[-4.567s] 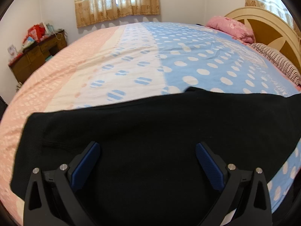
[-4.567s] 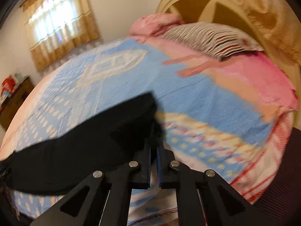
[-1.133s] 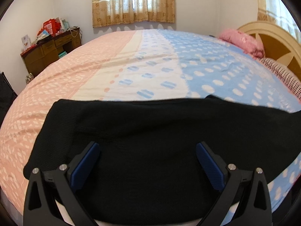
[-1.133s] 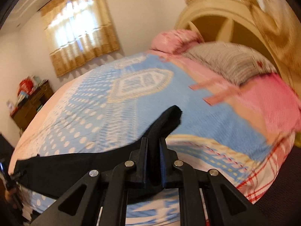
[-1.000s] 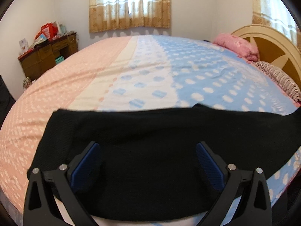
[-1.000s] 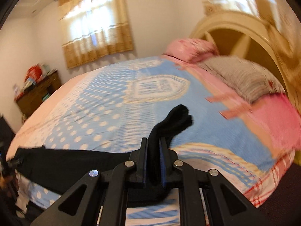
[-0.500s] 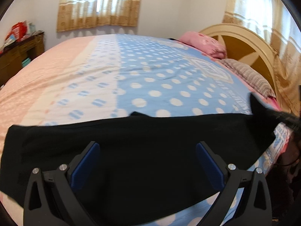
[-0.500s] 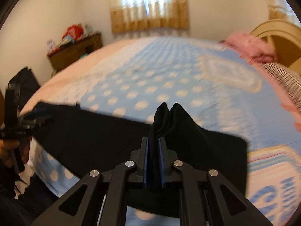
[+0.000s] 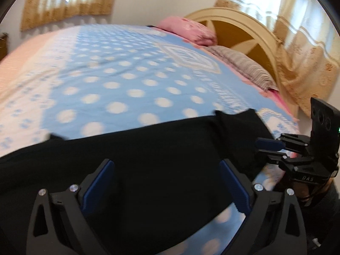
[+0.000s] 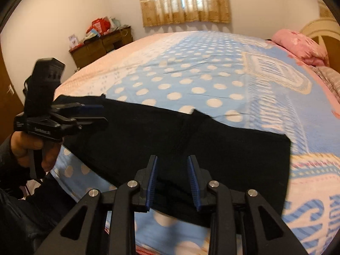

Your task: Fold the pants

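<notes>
While the black pants (image 10: 180, 140) lay flat along the near edge of the bed (image 10: 212, 68), the right gripper (image 10: 173, 180) was opening over them, its pads off the cloth. The left gripper (image 9: 165, 182) stood wide open above the pants, gripping nothing.

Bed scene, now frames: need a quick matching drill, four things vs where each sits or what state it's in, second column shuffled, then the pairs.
Column 1:
1. black pants
2. pink pillow
3. wooden dresser
4. right tongs

Column 2:
A. against the far wall, clutter on top
B. by the headboard, at the head of the bed
C. opening, fabric below them, pads pressing nothing
D. spread flat across the near edge of the bedspread

Pairs: 1-D, 2-B, 3-A, 4-C
</notes>
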The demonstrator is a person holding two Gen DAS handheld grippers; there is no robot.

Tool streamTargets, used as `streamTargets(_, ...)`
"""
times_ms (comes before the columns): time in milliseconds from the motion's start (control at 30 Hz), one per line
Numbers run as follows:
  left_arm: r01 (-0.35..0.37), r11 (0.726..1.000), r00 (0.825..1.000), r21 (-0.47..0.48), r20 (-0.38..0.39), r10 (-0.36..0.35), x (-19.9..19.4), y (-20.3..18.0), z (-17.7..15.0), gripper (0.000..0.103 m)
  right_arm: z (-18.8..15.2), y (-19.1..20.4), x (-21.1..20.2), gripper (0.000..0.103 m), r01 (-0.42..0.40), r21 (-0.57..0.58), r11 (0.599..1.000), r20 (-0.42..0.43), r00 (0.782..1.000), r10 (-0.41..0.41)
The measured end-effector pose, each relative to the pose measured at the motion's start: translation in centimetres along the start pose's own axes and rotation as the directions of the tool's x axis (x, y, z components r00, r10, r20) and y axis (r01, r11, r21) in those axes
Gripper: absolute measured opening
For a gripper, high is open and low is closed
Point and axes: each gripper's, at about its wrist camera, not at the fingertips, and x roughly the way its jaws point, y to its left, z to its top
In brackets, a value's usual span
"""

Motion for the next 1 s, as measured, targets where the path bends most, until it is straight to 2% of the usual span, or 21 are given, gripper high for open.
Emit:
streamTargets(67, 0.031, 1.0, 0.999, 0.002, -0.023, -0.031, 1.3, -1.3, 0.6, 0.097, -0.5, -1.4, -0.6, 0.031, 0.001, 0.053, 0.999, 0.021, 1.0, -0.002)
streamTargets(167, 0.016, 0.999, 0.999, 0.03, -0.035, -0.015, 2.4, -2.6, 1.1, 0.097, -1.2, -1.5, -0.5, 0.031, 0.026, 0.068, 0.997, 0.027, 0.999, -0.028)
streamTargets(300, -0.014, 0.999, 0.999, 0.031, -0.039, 0.016, 3.1, -3.0, 1.2, 0.097, -1.5, 1.3, 0.7, 0.031, -0.007, -0.033, 0.999, 0.009, 1.0, 0.008)
streamTargets(367, -0.036, 0.999, 0.999, 0.029, -0.04, 0.037, 3.3, -2.9, 1.1, 0.096, -1.6, 3.0, 1.7, 0.031, 0.011, -0.097, 0.995, -0.009, 1.0, -0.012)
streamTargets(467, -0.035, 0.999, 0.998, -0.001, -0.048, 0.035, 3.3, -2.3, 0.8, 0.096, -1.9, 4.2, 3.6, 0.03, 0.095, -0.169, 0.981, -0.025, 0.995, -0.1)
streamTargets(500, -0.037, 0.999, 0.998, -0.007, -0.05, 0.036, 3.3, -2.2, 0.7, 0.096, -1.9, 4.2, 4.0, 0.027, 0.099, -0.174, 0.98, -0.035, 0.994, -0.107)
streamTargets(533, -0.036, 0.999, 0.998, -0.012, -0.051, 0.036, 3.2, -2.1, 0.7, 0.096, -2.0, 4.1, 4.1, 0.012, 0.093, -0.171, 0.981, -0.038, 0.994, -0.101)
streamTargets(667, -0.025, 0.999, 0.999, -0.036, -0.037, 0.024, 2.7, -1.5, 0.6, 0.096, -2.1, 3.9, 2.4, 0.009, 0.08, -0.147, 0.986, -0.023, 0.996, -0.084)
streamTargets(767, -0.018, 0.999, 0.999, -0.041, -0.029, 0.017, 2.5, -1.4, 0.8, 0.097, -2.3, 4.1, 1.4, 0.009, 0.065, -0.157, 0.985, -0.017, 0.997, -0.069)
streamTargets(900, 0.003, 1.0, 0.999, -0.022, -0.035, -0.004, 3.0, -2.4, 0.9, 0.096, -3.3, 3.6, 3.4, 0.01, 0.062, -0.16, 0.985, -0.07, 0.995, -0.074)
streamTargets(967, 0.018, 1.0, 0.999, -0.01, -0.046, -0.019, 3.5, -3.1, 1.0, 0.096, -3.1, 2.9, 3.2, 0.016, 0.032, -0.124, 0.992, -0.06, 0.997, -0.04)
streamTargets(1000, 0.03, 1.0, 0.998, 0.002, -0.054, -0.03, 3.7, -3.7, 1.0, 0.096, -2.8, 2.4, 2.5, 0.029, 0.022, -0.106, 0.994, -0.046, 0.999, -0.027)
